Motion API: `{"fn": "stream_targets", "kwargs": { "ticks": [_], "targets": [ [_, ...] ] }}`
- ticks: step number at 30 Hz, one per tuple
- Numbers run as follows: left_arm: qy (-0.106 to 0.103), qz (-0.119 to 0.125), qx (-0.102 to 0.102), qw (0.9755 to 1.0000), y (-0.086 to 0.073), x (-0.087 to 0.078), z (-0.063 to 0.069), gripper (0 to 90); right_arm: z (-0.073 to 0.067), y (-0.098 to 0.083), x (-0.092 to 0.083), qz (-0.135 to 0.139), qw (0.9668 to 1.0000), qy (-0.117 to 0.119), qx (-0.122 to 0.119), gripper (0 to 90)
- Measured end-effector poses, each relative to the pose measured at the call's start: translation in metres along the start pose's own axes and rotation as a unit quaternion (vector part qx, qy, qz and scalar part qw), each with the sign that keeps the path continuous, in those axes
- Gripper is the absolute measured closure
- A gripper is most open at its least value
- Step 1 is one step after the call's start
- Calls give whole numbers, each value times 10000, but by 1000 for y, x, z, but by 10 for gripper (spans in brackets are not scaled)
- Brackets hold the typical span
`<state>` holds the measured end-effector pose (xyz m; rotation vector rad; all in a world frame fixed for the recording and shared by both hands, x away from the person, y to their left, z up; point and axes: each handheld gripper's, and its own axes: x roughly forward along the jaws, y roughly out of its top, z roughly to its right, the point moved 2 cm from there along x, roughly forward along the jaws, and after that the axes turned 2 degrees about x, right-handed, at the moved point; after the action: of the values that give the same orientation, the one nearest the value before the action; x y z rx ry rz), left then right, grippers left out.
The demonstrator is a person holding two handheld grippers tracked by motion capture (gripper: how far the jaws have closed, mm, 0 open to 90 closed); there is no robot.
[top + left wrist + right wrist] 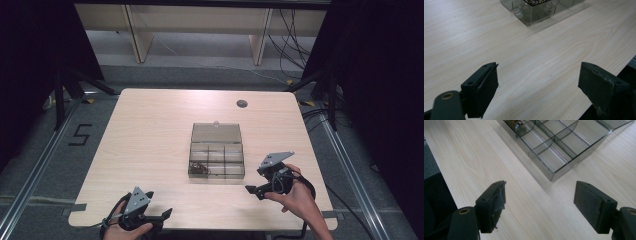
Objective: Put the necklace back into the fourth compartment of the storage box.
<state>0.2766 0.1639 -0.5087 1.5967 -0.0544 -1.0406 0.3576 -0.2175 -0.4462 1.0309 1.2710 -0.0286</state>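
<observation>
Clear smoky plastic makes up the box (217,159), a shallow organiser split into small compartments, its lid (216,132) laid open flat on the side away from the tongs. It sits mid-counter, ahead of both tongs and a little nearer the right ones. I judge it light, stiff and slick, likely to skate on the smooth wood if pushed from one side only. Its thin walls and dividers look brittle, so the outer rim or a near corner seems the safest hold, with the other tongs steadying it. The lid's far edge carries a small knob (216,122), a likely place to lift from.

One compartment, at the near corner on the left tongs' side, holds a tangle of small brownish bits (200,168); what they are is too small to tell. The other cells look empty.

Left tongs (159,216) hover over the counter (150,130) near its front edge, jaws wide apart and holding nothing. Right tongs (254,190) sit just beside the box's near right corner, jaws likewise spread and empty.

The left gripper view cuts off most of the box.
</observation>
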Motion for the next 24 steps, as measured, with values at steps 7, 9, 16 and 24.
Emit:
{"fn": "stream_targets", "kwargs": {
  "ticks": [7, 9, 16, 24],
  "targets": [
    [-4, -13, 114, 9999, 0, 0, -1, 157, 0, -7, -3, -9, 9999, 54, 153, 230],
    [-10, -100, 220, 9997, 0, -2, -3, 156, 1, -10, -1, 78, 9999, 48, 73, 227],
    [10, 4, 33, 10000, 0, 0, 0, 157, 2, -18, -1, -14, 9997, 108, 227, 226],
    [-19, -91, 197, 9998, 0, -1, -2, 157, 2, -22, 0, 133, 9995, 75, 263, 218]
  ]
}}
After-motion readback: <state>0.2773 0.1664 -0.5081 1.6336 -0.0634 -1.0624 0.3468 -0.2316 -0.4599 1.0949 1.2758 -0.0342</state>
